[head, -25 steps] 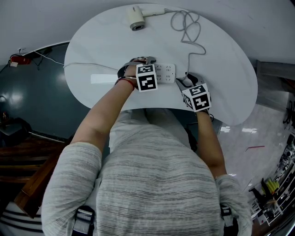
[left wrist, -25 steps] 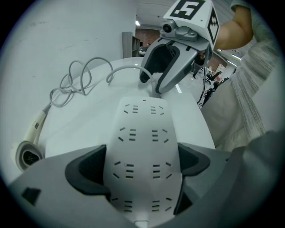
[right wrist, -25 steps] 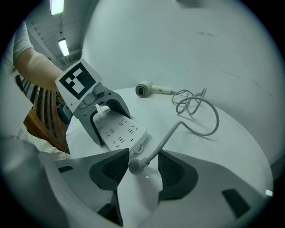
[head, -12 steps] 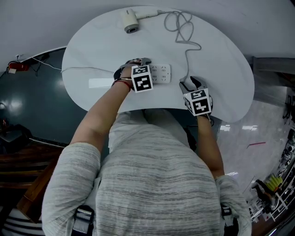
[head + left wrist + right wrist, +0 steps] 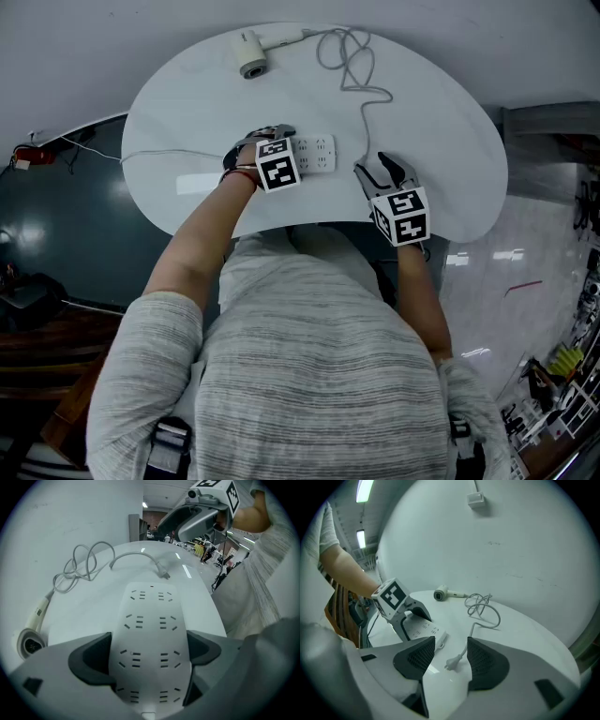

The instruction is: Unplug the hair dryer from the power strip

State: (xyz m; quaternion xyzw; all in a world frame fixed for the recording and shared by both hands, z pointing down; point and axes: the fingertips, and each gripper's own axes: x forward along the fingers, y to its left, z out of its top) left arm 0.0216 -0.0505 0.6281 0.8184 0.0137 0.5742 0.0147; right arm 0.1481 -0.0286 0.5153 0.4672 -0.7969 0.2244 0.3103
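A white power strip (image 5: pixel 151 620) lies on the round white table (image 5: pixel 187 103). My left gripper (image 5: pixel 145 654) is shut on its near end, a pad against each long side. The hair dryer's plug (image 5: pixel 453 662) lies loose on the table, out of the strip and a short way off its end (image 5: pixel 164 575). My right gripper (image 5: pixel 450 654) hangs open above the plug, touching nothing; in the head view this gripper (image 5: pixel 380 169) is right of the strip (image 5: pixel 317 155). The hair dryer (image 5: pixel 250 56) rests at the table's far edge, its cord (image 5: pixel 347 56) coiled beside it.
The strip's own thin cable (image 5: pixel 169 155) runs left off the table. A dark floor (image 5: pixel 56 216) lies to the left and a glossy pale floor (image 5: pixel 525 253) to the right. A white wall (image 5: pixel 511 550) stands behind the table.
My right gripper has lifted and drawn back from the strip's right end, its jaws spreading. The plug now lies free on the table. The left gripper kept its hold.
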